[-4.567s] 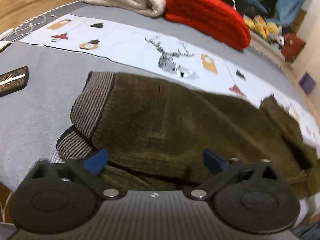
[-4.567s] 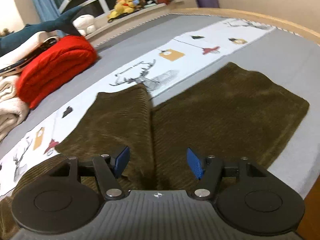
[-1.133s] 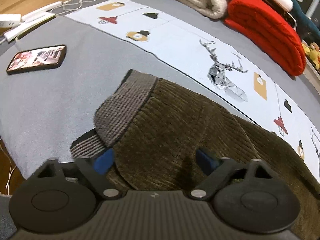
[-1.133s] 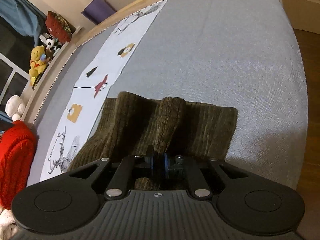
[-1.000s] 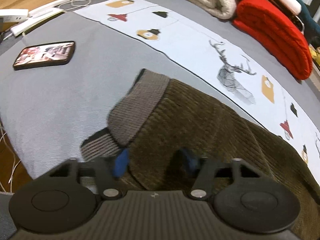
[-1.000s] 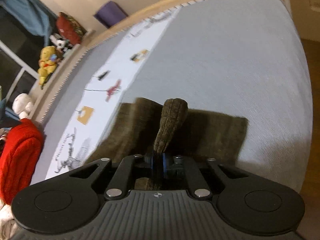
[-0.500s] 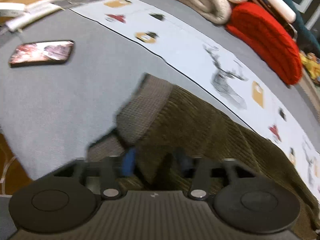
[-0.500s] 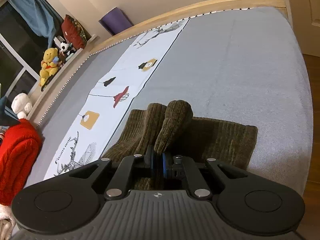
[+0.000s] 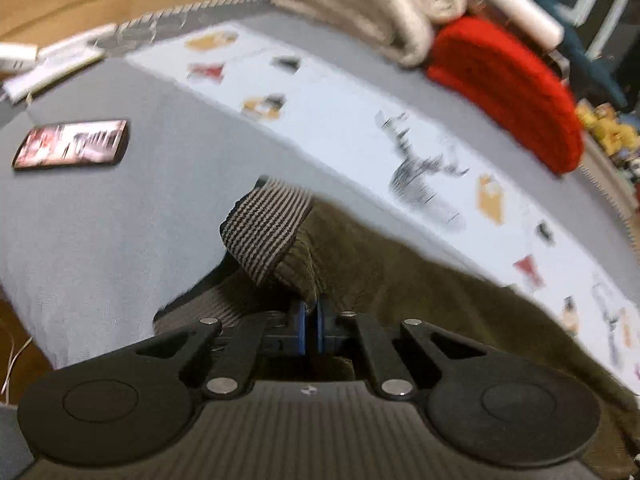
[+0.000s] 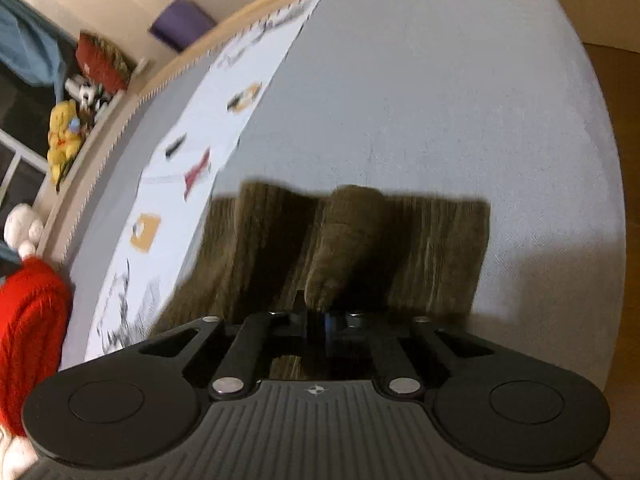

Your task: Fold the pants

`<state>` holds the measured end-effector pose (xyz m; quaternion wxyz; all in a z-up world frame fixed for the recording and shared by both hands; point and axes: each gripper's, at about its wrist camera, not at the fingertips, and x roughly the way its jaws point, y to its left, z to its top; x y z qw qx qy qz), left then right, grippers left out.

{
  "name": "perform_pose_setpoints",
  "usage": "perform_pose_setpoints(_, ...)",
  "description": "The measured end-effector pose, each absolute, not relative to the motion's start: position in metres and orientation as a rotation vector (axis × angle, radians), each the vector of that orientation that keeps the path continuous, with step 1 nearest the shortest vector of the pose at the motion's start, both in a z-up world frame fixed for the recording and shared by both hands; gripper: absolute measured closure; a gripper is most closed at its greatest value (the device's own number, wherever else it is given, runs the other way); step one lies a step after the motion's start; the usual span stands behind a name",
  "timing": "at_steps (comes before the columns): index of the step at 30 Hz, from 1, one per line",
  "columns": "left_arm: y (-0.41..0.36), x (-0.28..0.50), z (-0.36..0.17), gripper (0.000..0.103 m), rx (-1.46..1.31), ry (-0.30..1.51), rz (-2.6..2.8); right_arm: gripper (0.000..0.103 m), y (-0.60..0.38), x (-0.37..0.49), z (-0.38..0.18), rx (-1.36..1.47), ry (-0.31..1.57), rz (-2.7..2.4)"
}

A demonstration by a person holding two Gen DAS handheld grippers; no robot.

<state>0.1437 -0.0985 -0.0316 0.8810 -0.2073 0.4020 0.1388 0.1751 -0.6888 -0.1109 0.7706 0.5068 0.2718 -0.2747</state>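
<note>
Now both grippers, left gripper (image 9: 311, 322) and right gripper (image 10: 322, 330), pinch pants (image 9: 400, 280)

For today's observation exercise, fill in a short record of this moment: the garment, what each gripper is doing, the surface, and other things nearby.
garment: olive corduroy pants with a striped waistband, lying on the bed
left gripper: shut on the pants beside the waistband
right gripper: shut on a raised fold of the pants near the leg end
surface: grey bed cover with a white printed runner
nearby: phone, red blanket, beige blanket, all apart from the pants
</note>
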Motion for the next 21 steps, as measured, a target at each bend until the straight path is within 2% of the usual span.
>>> perform_pose_setpoints(4, -0.093, 0.137, -0.008, 0.099, -0.507, 0.792, 0.233, 0.096, -0.682, 0.167, -0.074, 1.115, 0.430, -0.529)
perform_pose_setpoints(8, -0.086, 0.132, -0.015, 0.099, -0.476, 0.831, 0.264, 0.096, -0.684, 0.141, -0.054, 1.120, 0.345, -0.517)
perform_pose_setpoints(11, -0.078, 0.122, -0.042, 0.099, -0.433, 0.905, 0.302, 0.097, -0.695, 0.117, -0.070, 1.151, 0.396, -0.565)
perform_pose_setpoints(15, -0.077, 0.124, -0.072, 0.099, -0.395, 1.002, 0.319, 0.096, -0.705, 0.126, -0.124, 1.085, 0.662, -0.640)
perform_pose_setpoints(21, -0.094, 0.120, -0.071, 0.093, -0.254, 0.978, 0.327, 0.096, -0.707, 0.119, -0.129, 1.094, 0.654, -0.623)
